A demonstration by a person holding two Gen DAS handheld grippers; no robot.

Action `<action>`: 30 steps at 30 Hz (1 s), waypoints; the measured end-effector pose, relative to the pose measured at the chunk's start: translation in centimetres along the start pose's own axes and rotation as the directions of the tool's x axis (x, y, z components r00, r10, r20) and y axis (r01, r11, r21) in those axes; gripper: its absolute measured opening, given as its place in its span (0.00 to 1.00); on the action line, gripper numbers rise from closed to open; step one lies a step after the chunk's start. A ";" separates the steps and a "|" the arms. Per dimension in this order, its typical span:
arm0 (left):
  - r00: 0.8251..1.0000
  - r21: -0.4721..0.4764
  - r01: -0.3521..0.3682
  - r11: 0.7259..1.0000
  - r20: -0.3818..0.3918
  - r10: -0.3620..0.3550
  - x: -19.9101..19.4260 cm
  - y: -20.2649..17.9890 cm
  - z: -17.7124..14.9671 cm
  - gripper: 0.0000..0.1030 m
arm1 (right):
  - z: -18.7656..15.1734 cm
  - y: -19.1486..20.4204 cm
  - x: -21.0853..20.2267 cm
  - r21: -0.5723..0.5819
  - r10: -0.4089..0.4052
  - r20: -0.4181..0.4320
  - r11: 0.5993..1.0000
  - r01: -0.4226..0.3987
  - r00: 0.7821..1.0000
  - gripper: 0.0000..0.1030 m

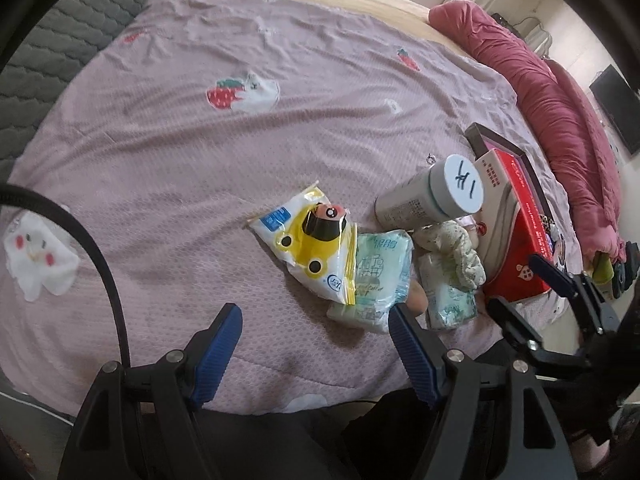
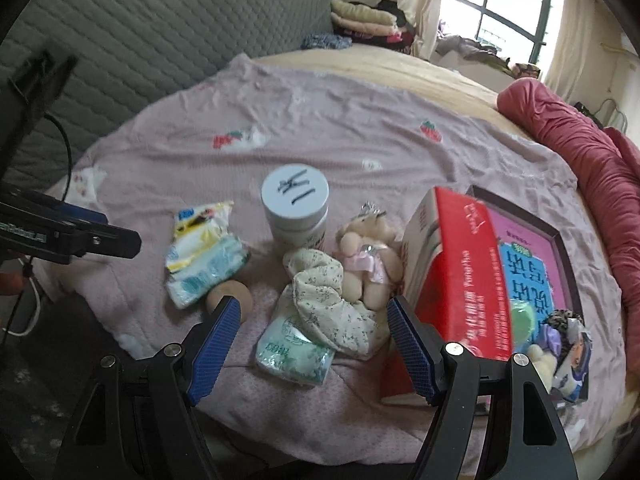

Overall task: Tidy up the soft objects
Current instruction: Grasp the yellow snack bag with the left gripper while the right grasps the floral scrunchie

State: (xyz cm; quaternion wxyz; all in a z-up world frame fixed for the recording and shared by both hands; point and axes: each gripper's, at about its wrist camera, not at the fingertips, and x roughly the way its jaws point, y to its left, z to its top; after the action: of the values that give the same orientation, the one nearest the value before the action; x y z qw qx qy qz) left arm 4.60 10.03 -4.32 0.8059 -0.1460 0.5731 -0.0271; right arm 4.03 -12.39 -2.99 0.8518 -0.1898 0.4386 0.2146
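Observation:
A heap of small things lies on the pink bedspread [image 1: 200, 168]. A floral cloth scrunchie [image 2: 328, 300] rests on a green tissue pack [image 2: 296, 352], next to a small plush bear [image 2: 368, 264]. Another green tissue pack [image 1: 376, 280] lies under a yellow car-print packet [image 1: 308, 240]. My right gripper [image 2: 314, 316] is open, its jaws on either side of the scrunchie and tissue pack, just short of them. My left gripper [image 1: 316, 328] is open and empty, in front of the car-print packet. The right gripper also shows at the right edge of the left wrist view [image 1: 524, 280].
A white jar [image 2: 295, 204] with a marked lid stands behind the heap. A red box [image 2: 460, 272] leans on a dark tray [image 2: 560, 240] holding a pink book and small items. A wooden ball [image 2: 234, 294] lies by the packets. A red quilt [image 2: 592, 152] lies right, a grey headboard [image 2: 160, 20] behind.

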 end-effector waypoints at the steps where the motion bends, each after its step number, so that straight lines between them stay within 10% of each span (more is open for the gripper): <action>1: 1.000 -0.005 0.003 1.000 -0.007 -0.003 0.4 0.1 0.1 0.73 | 0.0 0.0 0.7 -0.001 -0.003 -0.013 1.000 0.003 1.000 0.74; 10: 0.999 -0.037 0.012 0.999 -0.038 -0.013 2.7 0.7 1.1 0.73 | 0.4 -0.4 4.7 -0.016 -0.020 -0.045 1.000 0.019 0.999 0.73; 18: 0.996 -0.111 0.064 0.992 -0.059 -0.071 5.2 1.7 2.5 0.73 | 0.6 -0.4 6.4 -0.036 -0.015 -0.069 0.999 0.012 0.998 0.41; 30: 0.988 -0.233 0.099 0.967 -0.093 -0.123 9.7 2.4 5.3 0.73 | 0.4 -0.6 7.2 -0.025 0.008 -0.084 1.000 -0.010 0.996 0.40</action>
State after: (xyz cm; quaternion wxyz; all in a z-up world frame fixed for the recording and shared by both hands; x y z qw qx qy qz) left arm 12.54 11.36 -12.21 0.7493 -0.2677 0.6056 -0.0140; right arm 8.37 -11.28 -8.70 0.8292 -0.2075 0.4721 0.2158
